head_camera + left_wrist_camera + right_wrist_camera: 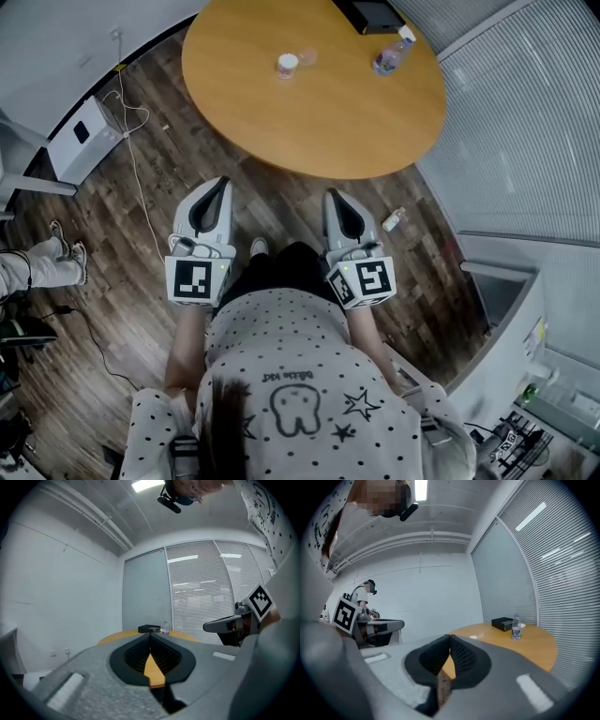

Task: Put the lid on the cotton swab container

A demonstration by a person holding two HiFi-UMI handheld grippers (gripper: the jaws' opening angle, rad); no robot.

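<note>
Hovering short of the round worktop (319, 122), left gripper (221, 184) and right gripper (334, 195) both have fingers pressed together, empty. Cotton swab container (287, 66) sits far across, lid (307, 57) just beside it. Reaching in closed could easily knock that light container over, I'd guess.

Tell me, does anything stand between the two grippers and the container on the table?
Nothing visible does. The left gripper and right gripper hang over the floor short of the table; only bare tabletop lies before the container. The bottle stands well aside.
</note>
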